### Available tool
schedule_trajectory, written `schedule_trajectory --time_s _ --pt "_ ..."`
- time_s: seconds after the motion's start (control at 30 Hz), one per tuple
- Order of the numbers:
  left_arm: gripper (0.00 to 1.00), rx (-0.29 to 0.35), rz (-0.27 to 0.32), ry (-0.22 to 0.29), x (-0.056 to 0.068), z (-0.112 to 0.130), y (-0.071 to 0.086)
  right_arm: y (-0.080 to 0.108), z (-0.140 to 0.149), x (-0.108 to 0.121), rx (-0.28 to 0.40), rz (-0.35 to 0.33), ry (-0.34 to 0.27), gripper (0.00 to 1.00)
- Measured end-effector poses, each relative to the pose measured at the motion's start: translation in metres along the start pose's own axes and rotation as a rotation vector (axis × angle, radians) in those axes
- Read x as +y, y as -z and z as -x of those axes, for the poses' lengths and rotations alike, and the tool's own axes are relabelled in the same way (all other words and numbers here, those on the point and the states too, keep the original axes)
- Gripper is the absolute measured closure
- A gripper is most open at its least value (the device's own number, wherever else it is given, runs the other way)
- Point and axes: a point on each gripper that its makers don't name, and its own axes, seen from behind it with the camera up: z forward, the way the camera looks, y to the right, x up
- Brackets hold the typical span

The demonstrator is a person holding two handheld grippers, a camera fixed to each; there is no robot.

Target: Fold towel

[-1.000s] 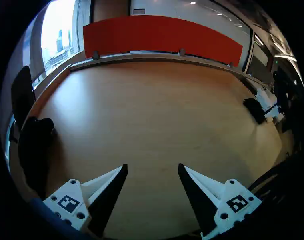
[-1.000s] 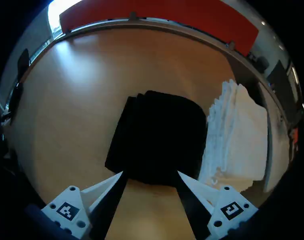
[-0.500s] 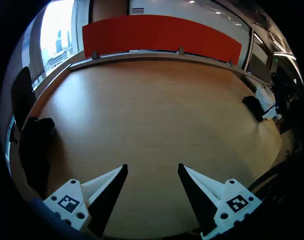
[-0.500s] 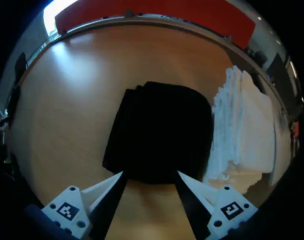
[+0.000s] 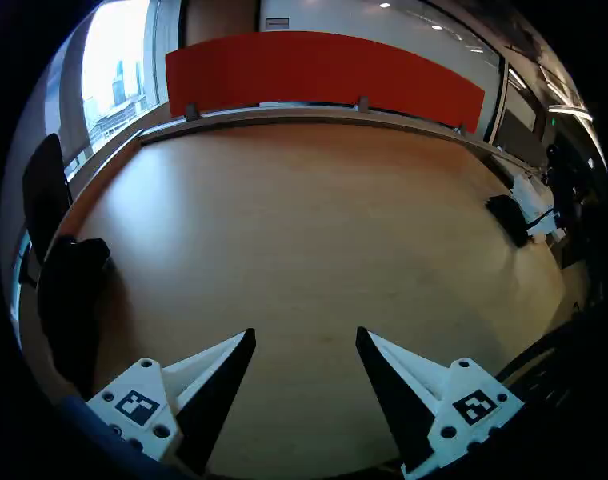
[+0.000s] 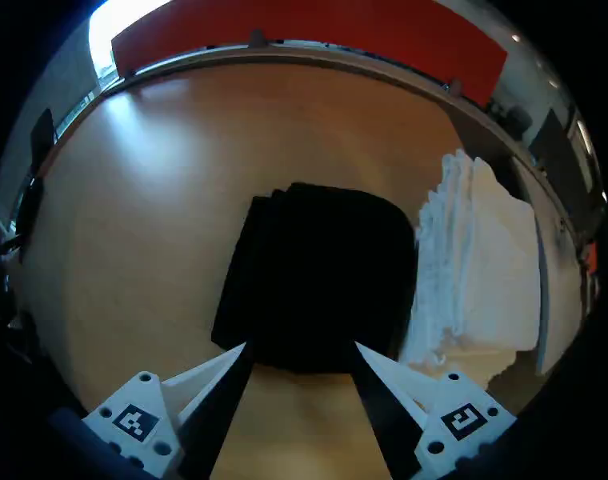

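at twelve o'clock off your right gripper (image 6: 300,345) lay the black towel (image 6: 320,272), seemingly folded already, white towels (image 6: 488,264) at three; both it and your left gripper (image 5: 305,330) stood apart, empty; little remained.

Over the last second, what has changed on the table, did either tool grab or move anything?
Barely anything. The right tool swayed slightly toward the folded black towel and back; both tools are open as before, nothing gripped or released. The left tool, the wooden table and the white towel stack beside the black one stayed put.
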Motion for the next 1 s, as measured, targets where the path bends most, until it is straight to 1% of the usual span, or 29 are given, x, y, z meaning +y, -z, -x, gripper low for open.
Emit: schedule_trajectory --time_s 0.17,0.37,0.67,1.0 --pt "0.07 0.004 0.001 0.003 0.000 -0.003 -0.001 0.003 -0.006 -0.002 0.029 0.004 -0.019 0.15" --pt "0.07 0.007 0.001 0.005 0.000 -0.004 -0.001 0.010 -0.016 -0.004 0.100 0.014 -0.058 0.15" --pt "0.07 0.013 0.003 0.004 0.000 -0.009 0.000 0.023 -0.033 -0.001 0.234 0.071 -0.122 0.15" --pt "0.07 0.019 0.004 0.005 -0.001 -0.012 0.001 0.048 -0.058 0.003 0.395 0.135 -0.187 0.15"
